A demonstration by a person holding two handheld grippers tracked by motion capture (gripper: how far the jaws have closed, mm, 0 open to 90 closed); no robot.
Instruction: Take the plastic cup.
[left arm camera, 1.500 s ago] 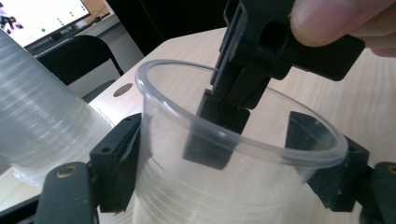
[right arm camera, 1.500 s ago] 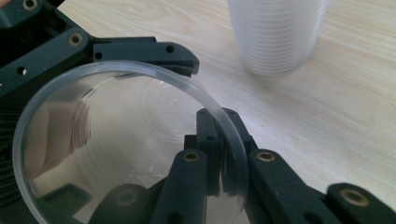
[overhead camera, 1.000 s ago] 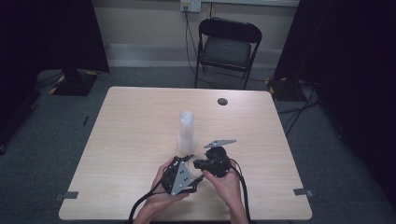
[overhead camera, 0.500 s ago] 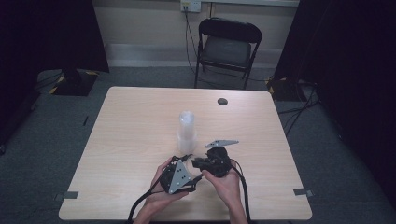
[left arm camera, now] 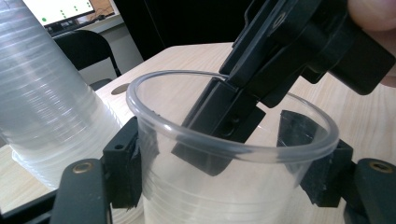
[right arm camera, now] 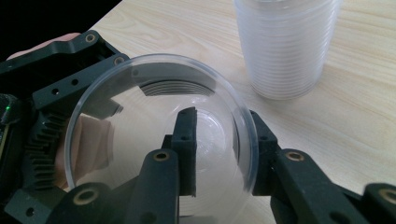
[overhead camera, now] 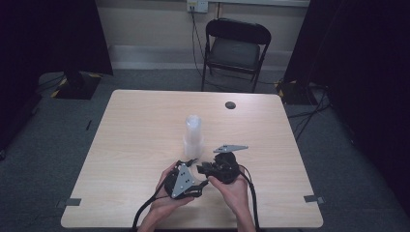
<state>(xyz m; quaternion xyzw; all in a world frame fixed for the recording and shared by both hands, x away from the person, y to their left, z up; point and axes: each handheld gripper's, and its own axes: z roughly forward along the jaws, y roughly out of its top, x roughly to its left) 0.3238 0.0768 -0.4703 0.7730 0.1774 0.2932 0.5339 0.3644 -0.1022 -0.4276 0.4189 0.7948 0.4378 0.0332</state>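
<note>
Left gripper view: left hand-held gripper (left arm camera: 233,172) pinches unlabelled clear cup (left arm camera: 224,186); right hand-held gripper (right arm camera: 224,154), just opening, straddles its rim.

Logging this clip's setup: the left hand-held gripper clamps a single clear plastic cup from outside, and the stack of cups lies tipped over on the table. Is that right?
Not quite. The stack of cups stands upright on the table, as the high view shows. The rest holds: the left hand-held gripper clamps the single clear plastic cup from outside.

Left hand-held gripper (overhead camera: 189,163) clamped partway; right hand-held gripper (overhead camera: 202,168), just opening, angled toward it.
</note>
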